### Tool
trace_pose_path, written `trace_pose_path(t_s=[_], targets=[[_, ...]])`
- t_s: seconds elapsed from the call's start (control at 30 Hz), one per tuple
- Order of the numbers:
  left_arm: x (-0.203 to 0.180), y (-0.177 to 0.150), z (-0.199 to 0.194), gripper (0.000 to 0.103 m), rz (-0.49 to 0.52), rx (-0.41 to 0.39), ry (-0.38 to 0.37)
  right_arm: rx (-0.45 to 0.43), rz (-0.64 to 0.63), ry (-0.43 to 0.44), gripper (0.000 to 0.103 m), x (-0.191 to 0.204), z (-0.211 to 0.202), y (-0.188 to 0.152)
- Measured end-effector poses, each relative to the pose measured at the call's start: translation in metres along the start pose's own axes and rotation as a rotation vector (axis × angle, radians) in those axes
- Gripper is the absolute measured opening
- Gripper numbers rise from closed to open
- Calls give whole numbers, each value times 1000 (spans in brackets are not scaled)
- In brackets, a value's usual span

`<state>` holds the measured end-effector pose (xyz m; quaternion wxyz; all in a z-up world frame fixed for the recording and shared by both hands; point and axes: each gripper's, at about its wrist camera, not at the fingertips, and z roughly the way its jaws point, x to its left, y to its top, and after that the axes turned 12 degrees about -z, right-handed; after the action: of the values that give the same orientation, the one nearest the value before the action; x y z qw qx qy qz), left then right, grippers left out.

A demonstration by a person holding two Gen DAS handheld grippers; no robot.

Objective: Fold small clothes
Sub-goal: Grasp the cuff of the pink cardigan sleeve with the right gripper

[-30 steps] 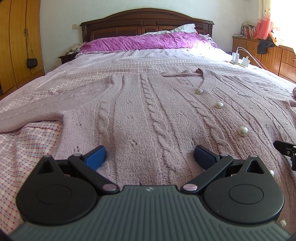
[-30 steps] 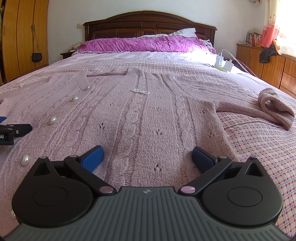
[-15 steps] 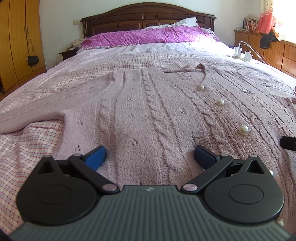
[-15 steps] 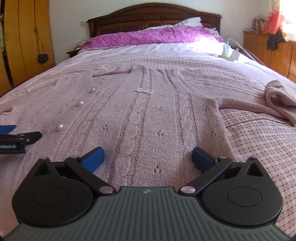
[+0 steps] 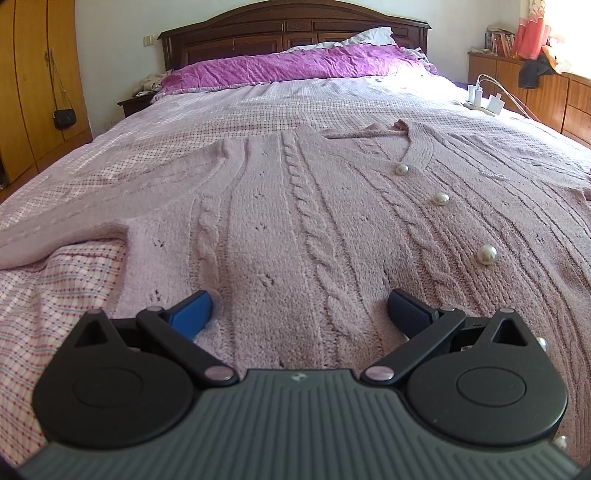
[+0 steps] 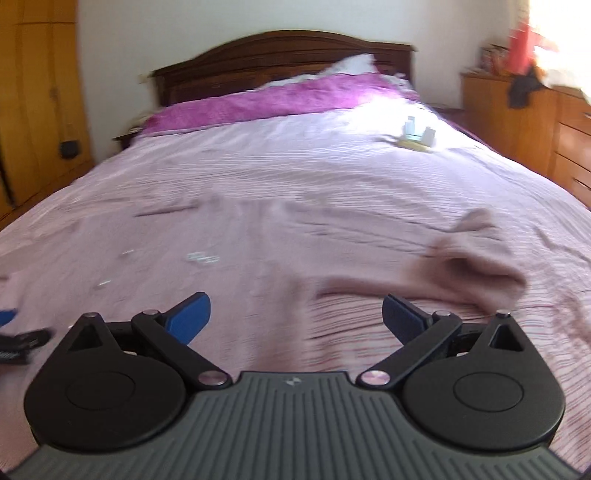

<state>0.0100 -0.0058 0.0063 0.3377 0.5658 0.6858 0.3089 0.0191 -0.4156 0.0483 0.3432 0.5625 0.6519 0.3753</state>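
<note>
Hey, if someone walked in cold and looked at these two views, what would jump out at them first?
A big pink cable-knit cardigan lies spread flat across the bed, its pearl buttons running down the right of the left wrist view. Behind it, a bright purple quilt lies along the dark wooden headboard. Both the left gripper and right gripper sit open low over the knit; the right view is motion-blurred.

Daylight enters right of the bed [image 5: 332, 110], glaring there; my left view is sharp, right view motion-blurred, edges bowed.
</note>
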Motion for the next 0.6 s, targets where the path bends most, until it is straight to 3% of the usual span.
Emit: trace_pose_path(t_s=[0.3, 0.43, 0.6], targets=[[-1, -2, 1, 103, 5, -8, 3, 36, 62, -174, 74, -62, 35, -1], [-2, -3, 1, 103, 8, -12, 6, 79, 79, -200, 58, -84, 59, -4], [-2, -4, 1, 103, 8, -13, 7, 108, 86, -207, 45, -98, 80, -4]])
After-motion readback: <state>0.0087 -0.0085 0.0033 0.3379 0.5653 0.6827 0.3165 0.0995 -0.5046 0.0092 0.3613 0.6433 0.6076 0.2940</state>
